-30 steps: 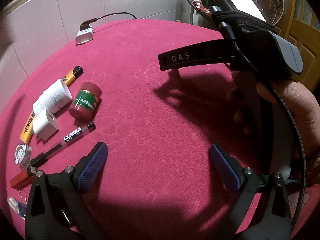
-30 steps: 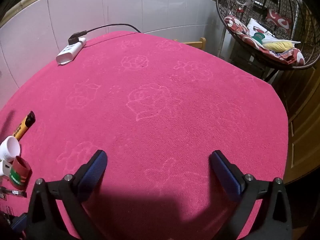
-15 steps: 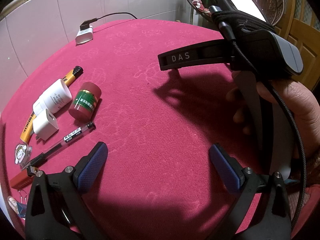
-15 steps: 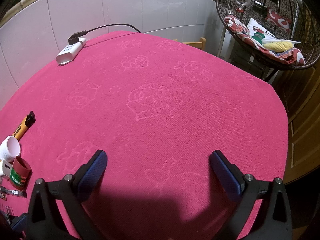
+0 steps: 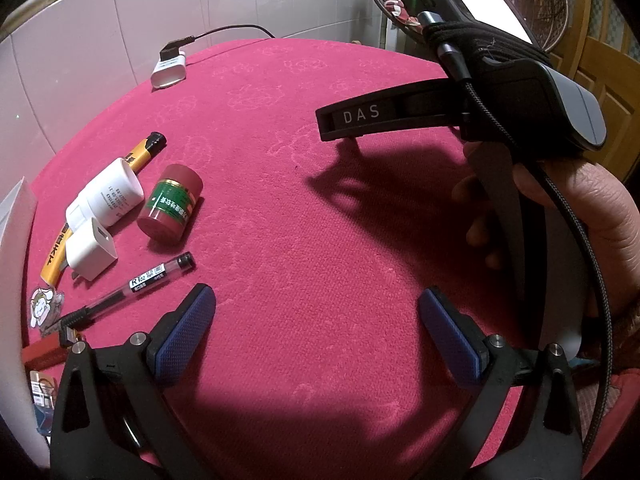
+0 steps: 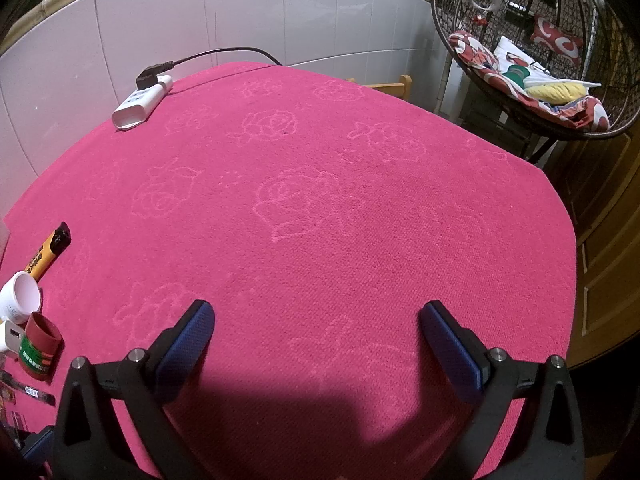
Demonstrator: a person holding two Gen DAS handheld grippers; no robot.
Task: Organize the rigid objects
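1. Looking along your left gripper (image 5: 316,320), you see both blue pads spread wide apart over bare pink tablecloth (image 5: 320,240), with nothing between them.
2. At the far left edge, several small things are cut off by the frame or hard to make out: a cartoon sticker (image 5: 42,306), a red-brown block (image 5: 42,354) and a small printed pack (image 5: 42,388) whose writing you cannot read.
3. Next, the yellow lighter (image 5: 138,156) lies partly hidden under the white bottle (image 5: 106,192) and the white charger plug (image 5: 90,254); it bears black characters too small to read.
4. The clear pen (image 5: 132,286) lies just beyond your left pad; its label reads "R1 0.2", with finer print you cannot make out.
5. The red jar (image 5: 172,204) lies on its side just beside the white bottle, its green label in Chinese characters that stay illegible.
6. Near the far rim a white power strip (image 5: 168,72) sits with a black plug in it, its cable running off the table's back edge.
7. On the right, your right hand (image 5: 580,216) holds the other gripper's handle; one black finger (image 5: 384,116) marked "DAS" shows, the second is hidden.
8. From your right gripper (image 6: 316,340), the pads also stand wide apart over empty cloth, and the objects cluster at the frame's left edge, half cut off.
9. Beyond the table's right side hangs a wicker chair (image 6: 532,40) with patterned cushions.
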